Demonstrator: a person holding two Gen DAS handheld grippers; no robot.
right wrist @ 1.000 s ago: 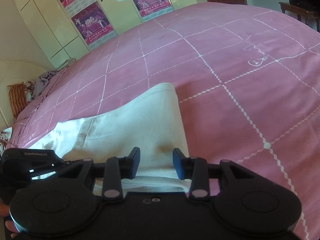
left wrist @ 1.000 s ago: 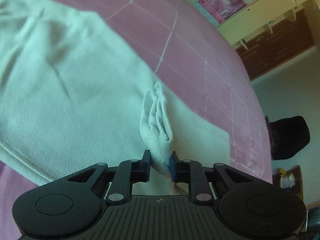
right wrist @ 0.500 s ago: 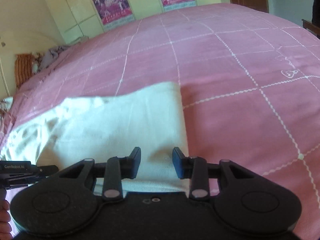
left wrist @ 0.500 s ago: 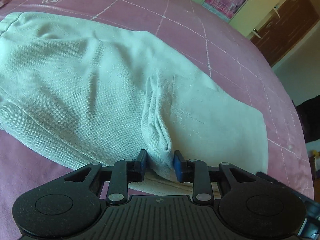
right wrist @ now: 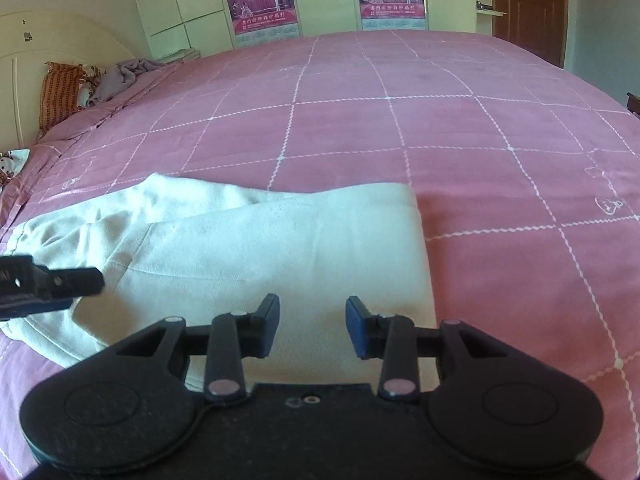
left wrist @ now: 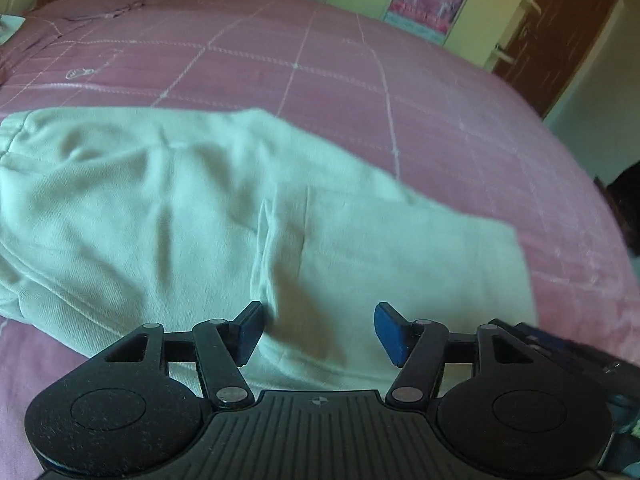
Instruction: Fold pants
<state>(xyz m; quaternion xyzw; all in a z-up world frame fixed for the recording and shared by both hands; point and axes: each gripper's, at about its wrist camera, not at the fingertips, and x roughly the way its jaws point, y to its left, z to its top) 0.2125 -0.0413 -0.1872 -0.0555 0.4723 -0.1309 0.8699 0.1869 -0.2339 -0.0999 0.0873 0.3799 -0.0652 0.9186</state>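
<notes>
Spreading across the whole view is a pink bedspread [right wrist: 460,128] with thin white grid lines, covering a wide bed; behind it you have pale yellow cupboard doors hung with two magenta posters [right wrist: 259,0], a brown wooden door [right wrist: 528,8] at the right, and an orange patterned pillow [right wrist: 60,92] by the cream headboard. Your pale cream cotton pants [left wrist: 192,216] lie folded over on the bedspread, creased, with a small raised pleat of cloth near the middle. Your left tool [left wrist: 318,330] sits just above the near edge of the pants, fingers spread apart and holding nothing. Your right tool [right wrist: 312,328] is likewise parted over the folded end, gripping nothing
</notes>
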